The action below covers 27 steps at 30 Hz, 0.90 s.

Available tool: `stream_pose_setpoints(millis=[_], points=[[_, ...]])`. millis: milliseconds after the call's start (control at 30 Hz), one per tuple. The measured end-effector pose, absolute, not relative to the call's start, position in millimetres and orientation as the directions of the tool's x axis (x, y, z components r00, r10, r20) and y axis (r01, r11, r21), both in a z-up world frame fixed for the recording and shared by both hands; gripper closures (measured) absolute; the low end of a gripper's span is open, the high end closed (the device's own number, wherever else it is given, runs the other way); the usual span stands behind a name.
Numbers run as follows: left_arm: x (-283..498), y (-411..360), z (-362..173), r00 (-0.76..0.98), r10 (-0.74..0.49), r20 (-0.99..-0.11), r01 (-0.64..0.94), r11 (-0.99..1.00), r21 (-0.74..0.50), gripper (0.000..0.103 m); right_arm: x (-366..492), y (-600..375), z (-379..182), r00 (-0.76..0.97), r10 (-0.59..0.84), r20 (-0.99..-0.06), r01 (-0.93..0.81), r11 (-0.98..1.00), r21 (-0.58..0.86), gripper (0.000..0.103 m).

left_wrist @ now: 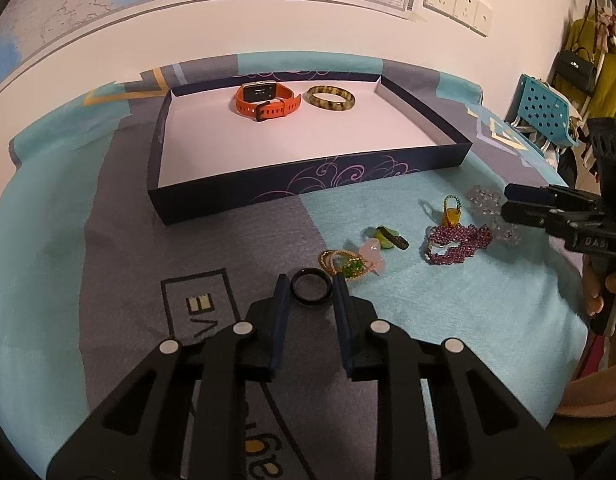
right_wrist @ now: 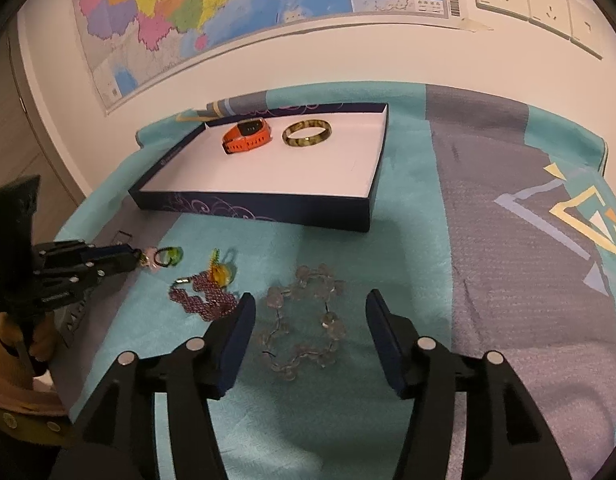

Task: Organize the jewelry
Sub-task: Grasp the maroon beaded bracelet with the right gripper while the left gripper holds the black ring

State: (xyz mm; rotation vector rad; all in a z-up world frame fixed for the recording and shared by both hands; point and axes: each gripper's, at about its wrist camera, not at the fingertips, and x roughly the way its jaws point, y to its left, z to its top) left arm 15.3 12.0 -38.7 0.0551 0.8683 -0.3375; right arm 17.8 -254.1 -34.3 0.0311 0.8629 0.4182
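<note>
We've got the left gripper [left_wrist: 311, 286] pinching a black ring [left_wrist: 312, 287] that lies flat on the cloth, hole facing up; its two fingers [left_wrist: 281, 300] press on opposite sides of the band, so it's clamped on that ring. No earlier picture to compare, so that's all we can say there.

The right gripper [right_wrist: 311, 312] has its fingers spread wide with nothing pinched, sitting over a clear bead bracelet [right_wrist: 303, 326] that sprawls in a loose loop, long axis running toward the box. Just left of it is a purple bead bracelet [right_wrist: 201, 298], stretched roughly sideways, with a little yellow charm [right_wrist: 221, 272] touching its far end.

Near the black ring there's a tangle of small pieces: gold rings with a green stone [left_wrist: 344, 266], a pink piece [left_wrist: 374, 256] and a green-and-dark ring [left_wrist: 390, 238] (hard to tell exactly what's what).

The dark blue box [left_wrist: 299, 188] with swirl print lies long side across, white inside. At its far end sit an orange watch [left_wrist: 265, 100] and a mottled bangle [left_wrist: 330, 99], side by side, bangle lying flat.

Everything rests on a teal and grey patterned cloth [right_wrist: 508, 240] over the counter. Behind it is a white wall with a coloured map [right_wrist: 179, 12] and sockets [right_wrist: 540, 0]. A blue chair [left_wrist: 542, 114] stands off to the right.
</note>
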Motion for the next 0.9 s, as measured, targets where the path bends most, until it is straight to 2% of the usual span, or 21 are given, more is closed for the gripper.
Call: stream_pose_setpoints(millis=[200, 333, 500, 700, 800, 867, 900], points=[[12.6, 16.0, -37.2, 0.601, -0.26, -0.756, 0.306, 0.948, -0.084, 0.081, 13.9, -249.9, -31.2, 0.588, 0.36, -0.725, -0.341, 0.922, 0.182, 0.047], [13.2, 15.2, -38.6, 0.598, -0.259, -0.758, 0.305, 0.949, -0.084, 0.081, 3.1, -230.6, -18.4, 0.59, 0.407, -0.697, -0.429, 0.89, 0.156, 0.048], [12.8, 12.8, -38.5, 0.599, -0.258, -0.758, 0.309, 0.948, -0.078, 0.081, 1.0, -194.8, -28.7, 0.537, 0.425, -0.729, -0.516, 0.849, 0.116, 0.048], [11.7, 13.6, -38.8, 0.599, -0.258, -0.758, 0.307, 0.948, -0.08, 0.081, 5.3, -177.4, -38.1, 0.499, 0.413, -0.762, -0.535, 0.838, 0.105, 0.051], [11.9, 14.0, -38.8, 0.599, -0.262, -0.757, 0.306, 0.948, -0.085, 0.081, 4.7, -171.8, -40.2, 0.498, 0.39, -0.775, -0.539, 0.839, 0.076, 0.058], [11.9, 14.2, -39.0, 0.599, -0.262, -0.756, 0.306, 0.948, -0.086, 0.081, 3.5, -168.7, -40.4, 0.497, 0.391, -0.775, -0.553, 0.831, 0.064, 0.073], [12.0, 14.4, -39.1, 0.599, -0.264, -0.756, 0.308, 0.948, -0.087, 0.081, 3.0, -168.4, -40.4, 0.493, 0.397, -0.774, -0.558, 0.827, 0.069, 0.077]])
